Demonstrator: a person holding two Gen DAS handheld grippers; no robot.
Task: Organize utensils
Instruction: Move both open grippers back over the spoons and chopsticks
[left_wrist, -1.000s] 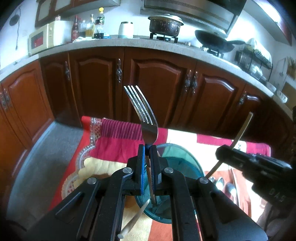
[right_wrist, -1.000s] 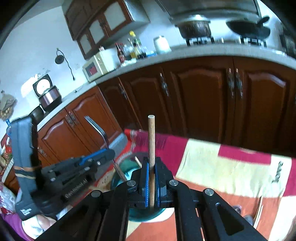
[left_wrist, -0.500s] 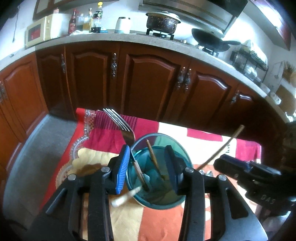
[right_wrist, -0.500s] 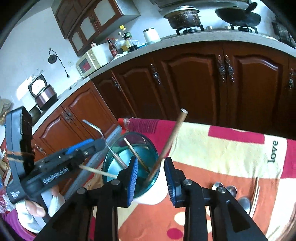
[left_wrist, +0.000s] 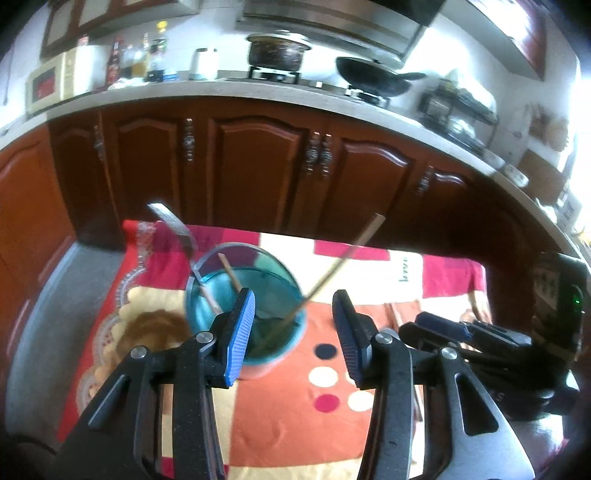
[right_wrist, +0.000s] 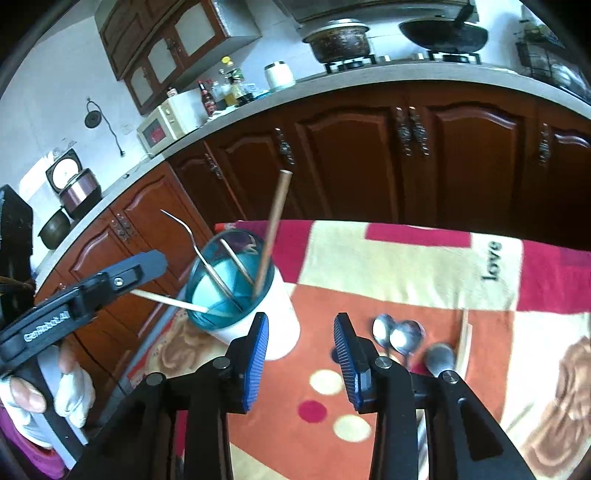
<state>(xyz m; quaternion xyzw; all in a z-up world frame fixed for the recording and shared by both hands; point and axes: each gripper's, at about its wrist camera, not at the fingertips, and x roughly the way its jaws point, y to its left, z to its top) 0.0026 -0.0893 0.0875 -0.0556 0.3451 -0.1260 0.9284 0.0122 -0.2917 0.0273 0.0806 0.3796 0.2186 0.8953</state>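
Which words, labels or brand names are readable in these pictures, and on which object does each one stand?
"love": black letters on a cream patch of the patterned red and orange cloth.
Pale print on the black arm of the left gripper: blurred, seemingly ending "AI".
Labels on the bottles on the grey counter: too small to read.

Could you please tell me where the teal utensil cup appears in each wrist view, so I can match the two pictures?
Left wrist view: the teal utensil cup is left of centre, partly behind the left gripper's left finger.
Right wrist view: the cup stands left of centre, above the right gripper's left finger.
Shared landmark: the fork leaning out of the cup's left side.
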